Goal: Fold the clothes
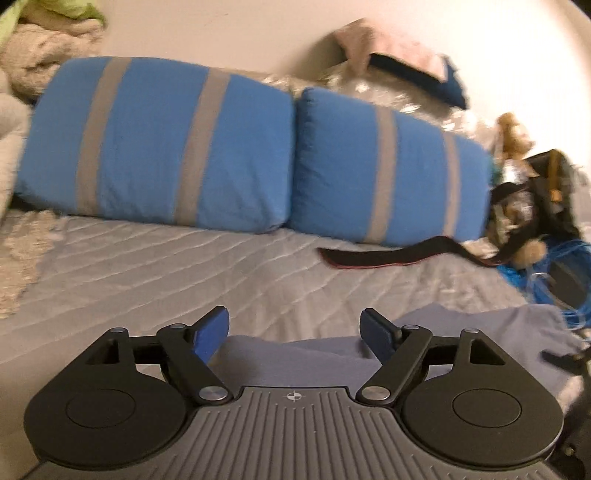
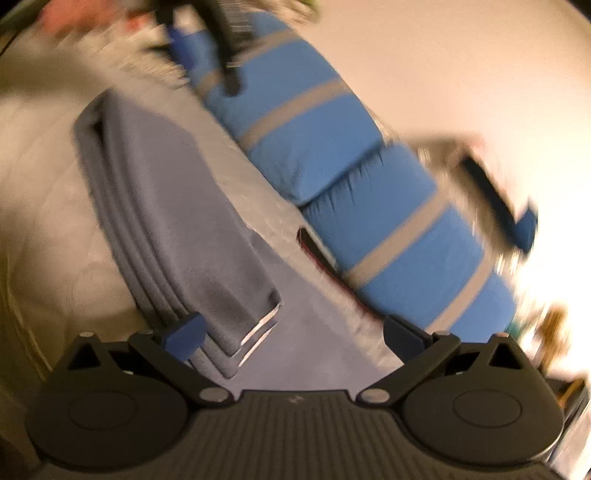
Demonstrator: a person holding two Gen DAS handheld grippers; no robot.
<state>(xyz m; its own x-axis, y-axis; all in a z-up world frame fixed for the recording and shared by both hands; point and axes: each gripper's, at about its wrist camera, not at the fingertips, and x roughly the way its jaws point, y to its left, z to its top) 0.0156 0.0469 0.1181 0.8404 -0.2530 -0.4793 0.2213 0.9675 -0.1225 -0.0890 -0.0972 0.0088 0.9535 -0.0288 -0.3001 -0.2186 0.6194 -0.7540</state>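
Left gripper up close, jaws spread wide and nothing clamped; the blue pads stand clear on either side of the grey-blue garment, which lies flat on the quilted bedspread just beneath and ahead of the fingertips. Over on the right wrist view, the right gripper is also wide open, gripping nothing, and the picture is tilted and blurred. There the garment reads clearly: folded into a long stack of layers, its near end lying between the open fingers, its far end reaching toward the pillows. A second, flatter piece of the same grey-blue cloth sits under and beside that stack. Beyond the garment, a dark strap lies on the bedspread, just in front of the pillows. Behind it, two blue pillows with grey stripes lean against the pale wall.
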